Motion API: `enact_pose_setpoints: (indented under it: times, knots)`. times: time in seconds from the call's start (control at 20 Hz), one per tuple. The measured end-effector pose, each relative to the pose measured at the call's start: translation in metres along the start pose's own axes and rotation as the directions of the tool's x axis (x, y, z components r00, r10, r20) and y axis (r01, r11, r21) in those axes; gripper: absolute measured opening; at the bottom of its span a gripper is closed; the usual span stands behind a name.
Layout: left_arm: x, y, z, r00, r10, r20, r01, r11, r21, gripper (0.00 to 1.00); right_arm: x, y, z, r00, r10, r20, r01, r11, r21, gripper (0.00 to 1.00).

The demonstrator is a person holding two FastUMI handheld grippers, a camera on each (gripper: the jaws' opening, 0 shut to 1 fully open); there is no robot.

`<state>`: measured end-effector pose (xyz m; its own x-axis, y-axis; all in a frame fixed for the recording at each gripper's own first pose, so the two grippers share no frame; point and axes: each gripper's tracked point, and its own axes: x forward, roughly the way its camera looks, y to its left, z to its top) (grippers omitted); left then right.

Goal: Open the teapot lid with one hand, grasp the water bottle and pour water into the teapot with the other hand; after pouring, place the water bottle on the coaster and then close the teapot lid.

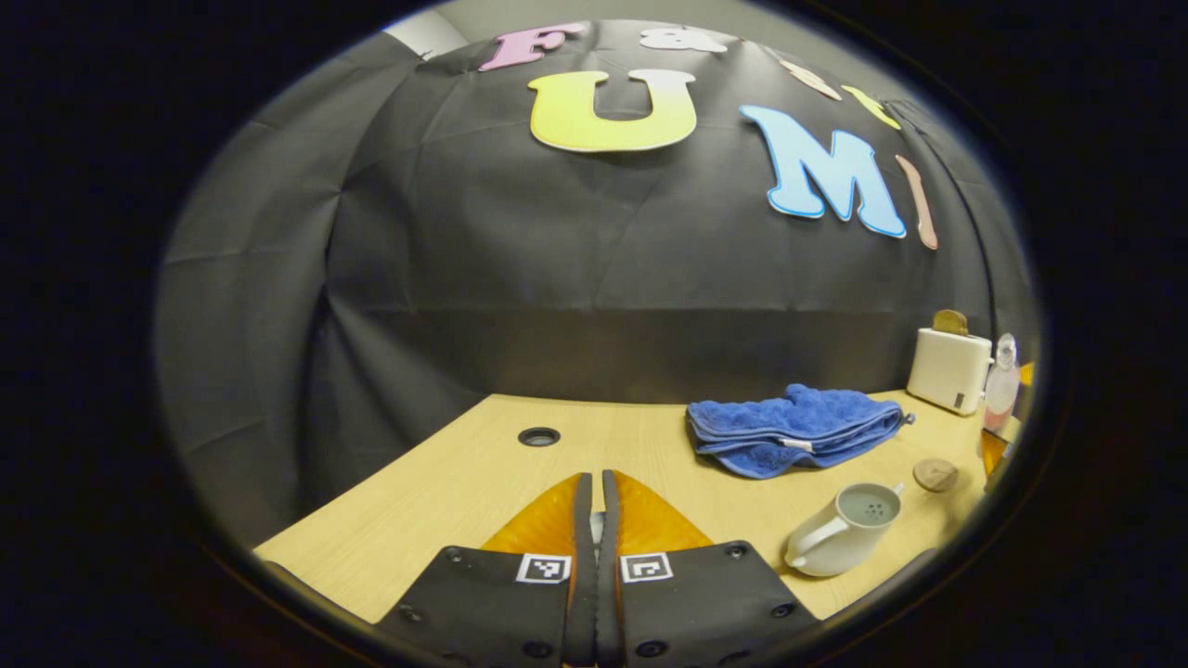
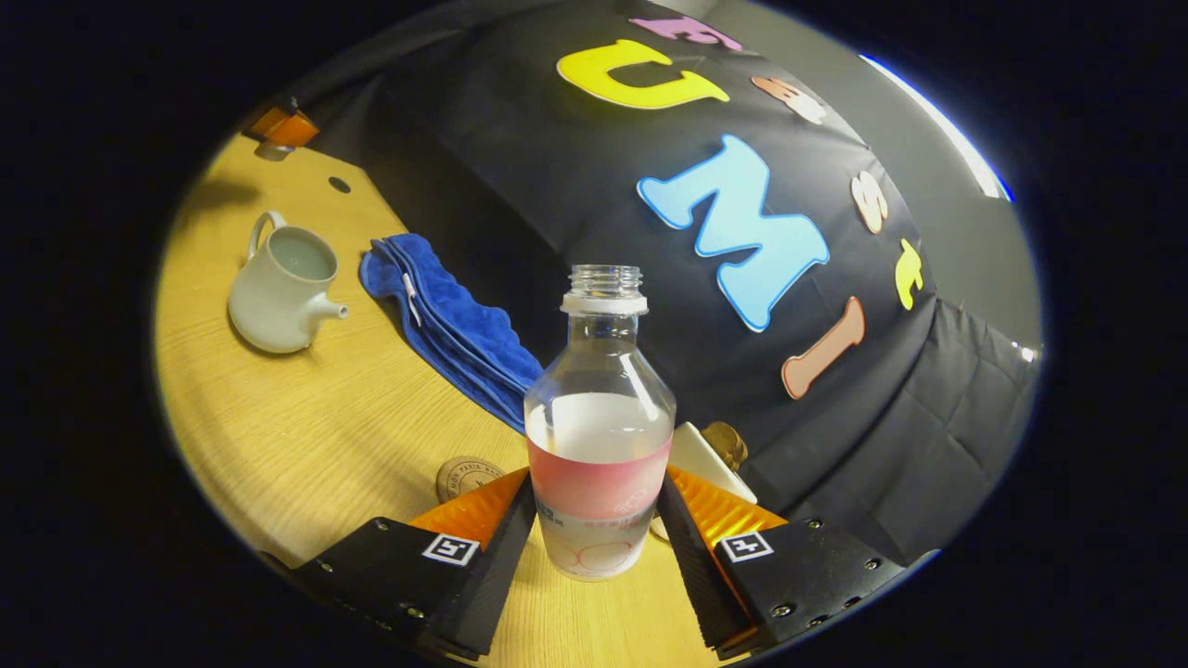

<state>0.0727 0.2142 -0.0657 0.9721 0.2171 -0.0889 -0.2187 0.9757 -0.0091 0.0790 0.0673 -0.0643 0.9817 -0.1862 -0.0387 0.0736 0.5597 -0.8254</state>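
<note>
The pale teapot [image 1: 845, 529] [image 2: 283, 292] stands on the wooden table with its top open, strainer holes showing. My left gripper [image 1: 594, 478] hangs over the table left of the teapot, fingers pressed together on a pale sliver that looks like the teapot lid. In the right gripper view it [image 2: 278, 130] shows far off with a small pale piece under it. The uncapped water bottle [image 2: 599, 417] [image 1: 1002, 380], about half full with a pink label, stands on the table with my right gripper [image 2: 599, 481] shut on its sides. The round coaster [image 2: 469, 478] [image 1: 936, 474] lies just left of the bottle.
A folded blue towel [image 1: 794, 429] [image 2: 445, 325] lies between the teapot and the back wall. A white toaster [image 1: 949, 369] [image 2: 705, 455] holding a slice stands behind the bottle. A cable hole [image 1: 539, 436] sits in the table near the wall.
</note>
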Motion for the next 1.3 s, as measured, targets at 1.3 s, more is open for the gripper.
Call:
enact_pose_setpoints:
  times: [1.3]
  knots:
    - [0.0, 0.002, 0.0, 1.0, 0.008, -0.018, -0.009, 0.998, -0.056, 0.06, 0.015, 0.048, 0.081, 0.951, -0.038, 0.308, 0.231, 0.749, -0.621, 0.79]
